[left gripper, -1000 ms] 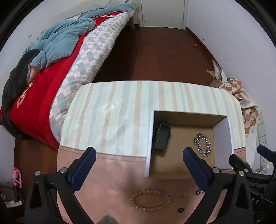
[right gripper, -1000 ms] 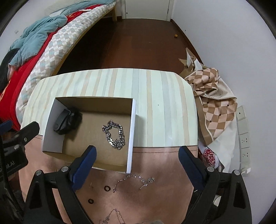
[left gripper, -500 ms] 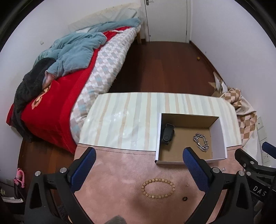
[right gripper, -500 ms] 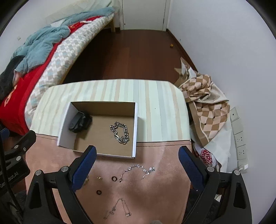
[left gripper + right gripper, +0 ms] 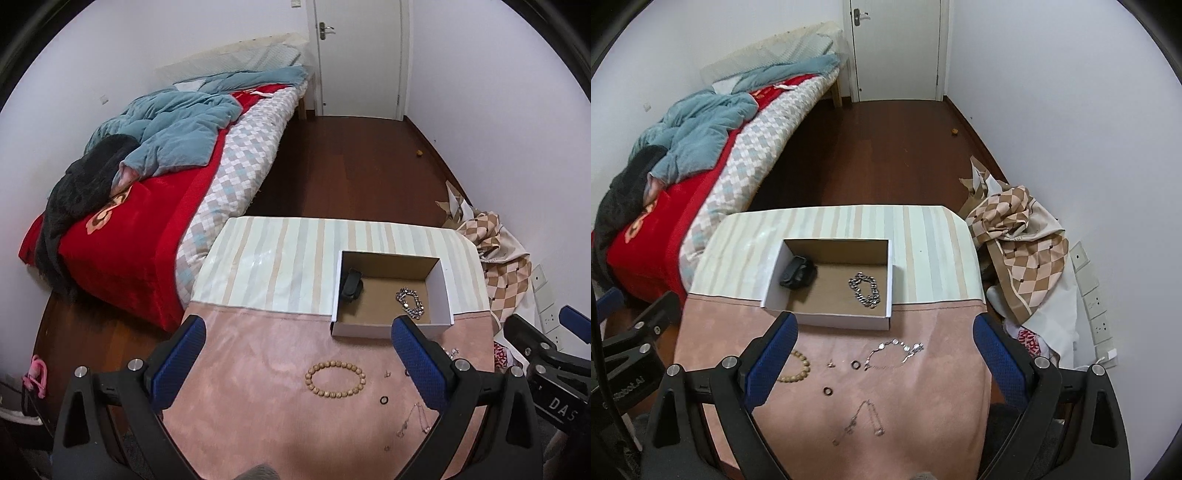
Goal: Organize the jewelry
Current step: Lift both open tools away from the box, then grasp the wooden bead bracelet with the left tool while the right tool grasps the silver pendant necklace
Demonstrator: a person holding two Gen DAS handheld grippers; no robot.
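Observation:
An open cardboard box (image 5: 445, 291) (image 5: 772, 280) stands on the table and holds a black watch (image 5: 351, 285) (image 5: 798, 276) and a silver chain bracelet (image 5: 409, 302) (image 5: 865, 289). On the pink mat in front lie a wooden bead bracelet (image 5: 335, 379) (image 5: 798, 366), two dark rings (image 5: 854, 364) (image 5: 827, 391), a small stud (image 5: 831, 364), a silver bracelet (image 5: 894, 353) and a thin necklace (image 5: 862, 421). My left gripper (image 5: 297, 365) and right gripper (image 5: 882, 362) are open, empty and held high above the mat.
The table has a striped cloth (image 5: 280, 258) at the back and a pink mat (image 5: 923, 398) at the front. A bed (image 5: 147, 192) stands to the left. A checked cloth (image 5: 1019, 236) lies on the floor at the right by the wall.
Both grippers have pulled up and back from the box, so more of the mat, the loose jewelry and the room show. Both stay open and empty.

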